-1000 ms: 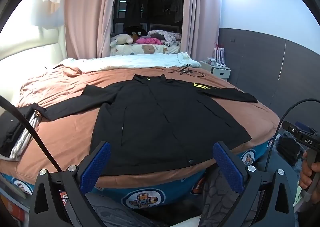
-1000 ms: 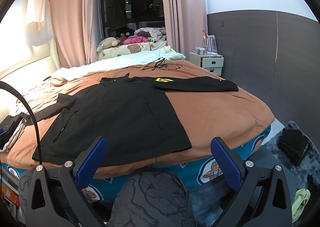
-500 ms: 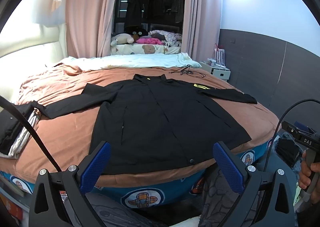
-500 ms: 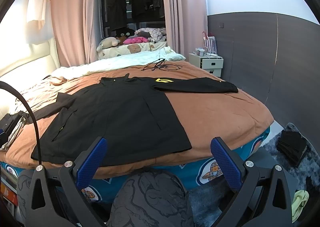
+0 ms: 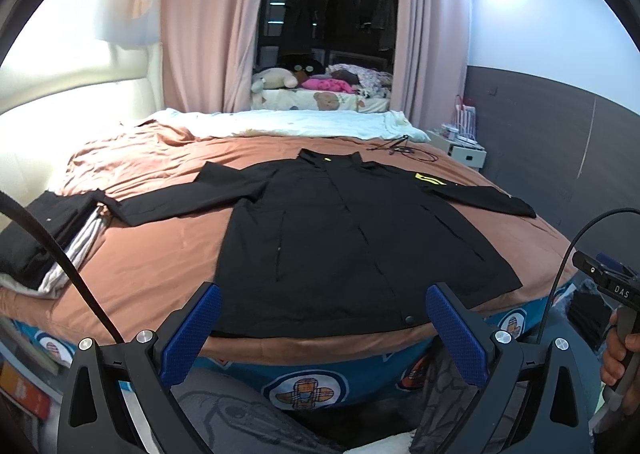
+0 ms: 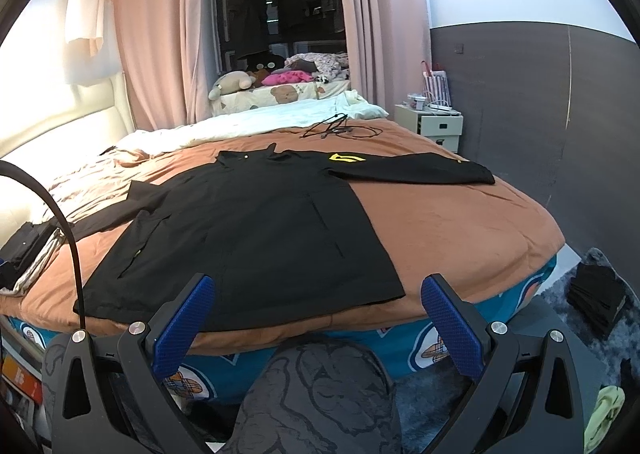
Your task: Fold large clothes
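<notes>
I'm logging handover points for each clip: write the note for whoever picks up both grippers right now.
Left gripper: open, empty, held short of the bed's near edge.
Right gripper: open, empty, also short of the edge.
Black jacket: spread flat on the brown bedspread, front up, collar at the far end, both sleeves out sideways, hem nearest you.
Done: jacket laid out. No fold made.
Left: fold sleeves in, then the body.

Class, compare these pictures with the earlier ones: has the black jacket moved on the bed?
No. The black jacket lies spread flat on the brown bedspread, its hem still at the near edge, its sleeve still pointing toward the white nightstand.
</notes>
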Motion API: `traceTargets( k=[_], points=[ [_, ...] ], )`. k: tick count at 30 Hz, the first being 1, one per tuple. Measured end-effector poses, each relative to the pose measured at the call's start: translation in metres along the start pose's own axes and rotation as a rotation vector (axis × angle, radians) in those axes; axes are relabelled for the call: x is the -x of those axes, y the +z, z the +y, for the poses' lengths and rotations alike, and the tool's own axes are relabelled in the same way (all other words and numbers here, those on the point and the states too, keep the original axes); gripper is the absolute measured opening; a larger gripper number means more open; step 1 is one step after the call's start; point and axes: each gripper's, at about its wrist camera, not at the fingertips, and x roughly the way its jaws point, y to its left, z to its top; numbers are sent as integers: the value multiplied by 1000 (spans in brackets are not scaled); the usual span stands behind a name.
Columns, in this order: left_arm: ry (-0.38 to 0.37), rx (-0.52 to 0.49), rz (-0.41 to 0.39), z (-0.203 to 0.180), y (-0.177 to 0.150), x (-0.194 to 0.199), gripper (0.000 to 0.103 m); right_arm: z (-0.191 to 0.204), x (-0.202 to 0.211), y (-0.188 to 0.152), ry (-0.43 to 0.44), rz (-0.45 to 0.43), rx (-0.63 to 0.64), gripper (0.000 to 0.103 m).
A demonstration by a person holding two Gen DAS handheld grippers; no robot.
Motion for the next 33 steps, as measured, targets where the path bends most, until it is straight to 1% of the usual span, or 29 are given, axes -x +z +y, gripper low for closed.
traceTargets(
  k=[6, 7, 11, 17, 22, 33],
  points=[
    [21, 1, -9, 2, -3, 4, 102, -7, 3, 0, 5, 4, 3, 103],
    [20, 4, -10, 3, -3, 4, 102, -2, 3, -1, 3, 1, 4, 103],
    [25, 3, -11, 5, -4, 5, 102, -5, 7, -1, 0, -6, 3, 103],
    [31, 7, -11, 5, -3, 6, 102, 3, 3, 1, -8, -4, -2, 103],
    [17, 20, -19, 3, -2, 6, 102, 8, 5, 5, -19, -8, 10, 103],
    [-19, 27, -28, -3, 2, 1, 102, 2, 11, 6, -48, -23, -7, 103]
  ],
)
